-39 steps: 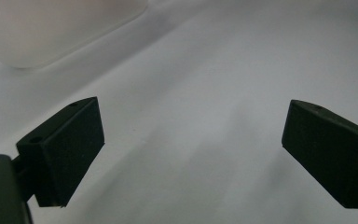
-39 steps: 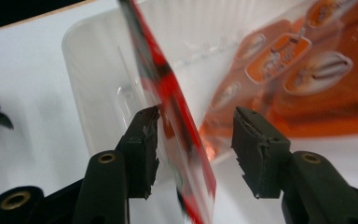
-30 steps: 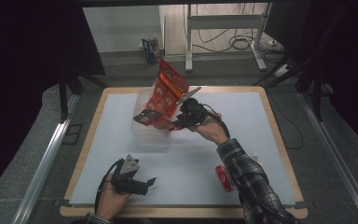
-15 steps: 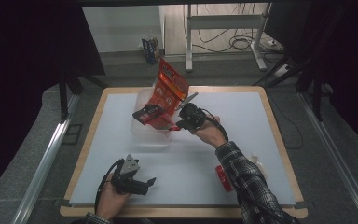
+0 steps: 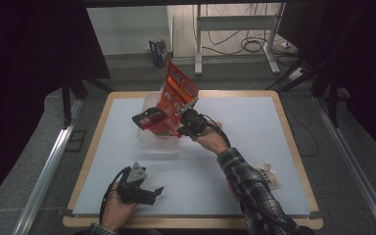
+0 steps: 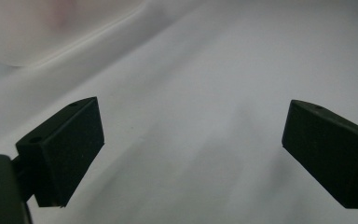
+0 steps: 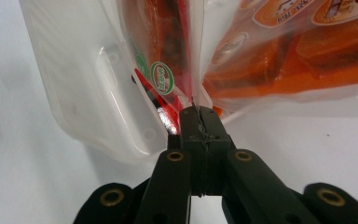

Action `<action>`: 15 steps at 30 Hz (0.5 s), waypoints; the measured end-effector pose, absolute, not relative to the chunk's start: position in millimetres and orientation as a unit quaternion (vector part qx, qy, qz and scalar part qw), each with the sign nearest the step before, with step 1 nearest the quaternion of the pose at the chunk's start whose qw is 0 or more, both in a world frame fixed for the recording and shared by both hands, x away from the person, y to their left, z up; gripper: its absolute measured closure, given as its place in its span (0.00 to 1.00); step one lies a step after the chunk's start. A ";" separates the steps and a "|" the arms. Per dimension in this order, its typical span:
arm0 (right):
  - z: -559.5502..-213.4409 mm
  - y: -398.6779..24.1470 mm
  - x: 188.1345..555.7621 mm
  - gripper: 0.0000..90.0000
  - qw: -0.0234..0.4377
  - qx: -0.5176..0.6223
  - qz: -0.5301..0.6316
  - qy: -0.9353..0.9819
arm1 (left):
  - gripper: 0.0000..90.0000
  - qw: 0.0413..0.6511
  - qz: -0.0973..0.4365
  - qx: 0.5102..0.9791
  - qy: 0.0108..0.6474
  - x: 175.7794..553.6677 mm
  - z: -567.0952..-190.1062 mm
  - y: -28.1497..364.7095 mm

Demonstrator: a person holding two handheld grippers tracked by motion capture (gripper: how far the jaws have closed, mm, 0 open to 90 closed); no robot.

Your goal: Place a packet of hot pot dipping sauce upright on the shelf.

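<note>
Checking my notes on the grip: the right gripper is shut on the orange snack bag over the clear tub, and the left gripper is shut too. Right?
Not quite. The left gripper is open, jaws wide apart over the white table, as the left gripper view shows. The right gripper is shut on the orange snack bag.

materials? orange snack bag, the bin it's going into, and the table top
Orange snack bag: looks like thin glossy plastic film; it shines and creases, and has a clear sealed edge where the right gripper pinches it.
Bin: translucent, rigid-looking plastic with a frosted finish; moulded ribs and rounded corners show.
Table top: matte white sheet, possibly laminate or paper, with a light wooden rim.
</note>
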State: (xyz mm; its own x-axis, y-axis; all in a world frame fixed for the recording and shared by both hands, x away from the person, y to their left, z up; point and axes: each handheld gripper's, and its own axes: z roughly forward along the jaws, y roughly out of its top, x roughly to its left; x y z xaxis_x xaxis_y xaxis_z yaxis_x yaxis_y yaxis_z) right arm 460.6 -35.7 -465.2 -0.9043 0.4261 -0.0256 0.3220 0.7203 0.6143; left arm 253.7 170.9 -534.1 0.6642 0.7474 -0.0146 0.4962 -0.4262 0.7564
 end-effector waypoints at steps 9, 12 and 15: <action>-468.7 -30.0 463.9 0.99 0.062 0.208 0.318 0.923 | 0.06 0.378 0.165 0.831 0.374 253.8 -534.3 170.2; -473.6 -23.0 461.8 0.99 0.074 0.196 0.303 0.930 | 0.06 0.378 0.166 0.831 0.374 253.6 -534.3 170.4; -470.5 -25.0 463.2 0.97 0.074 0.195 0.310 0.928 | 0.06 0.379 0.165 0.830 0.375 253.6 -534.4 170.9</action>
State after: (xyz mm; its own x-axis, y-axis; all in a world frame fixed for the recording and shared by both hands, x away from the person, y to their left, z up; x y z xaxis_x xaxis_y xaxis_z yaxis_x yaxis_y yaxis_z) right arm 463.2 -25.0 -470.5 -0.9133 0.4069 -0.0156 0.3156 0.7317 0.6042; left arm 253.6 170.9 -534.4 0.6645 0.7473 -0.0094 0.4966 -0.4322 0.7527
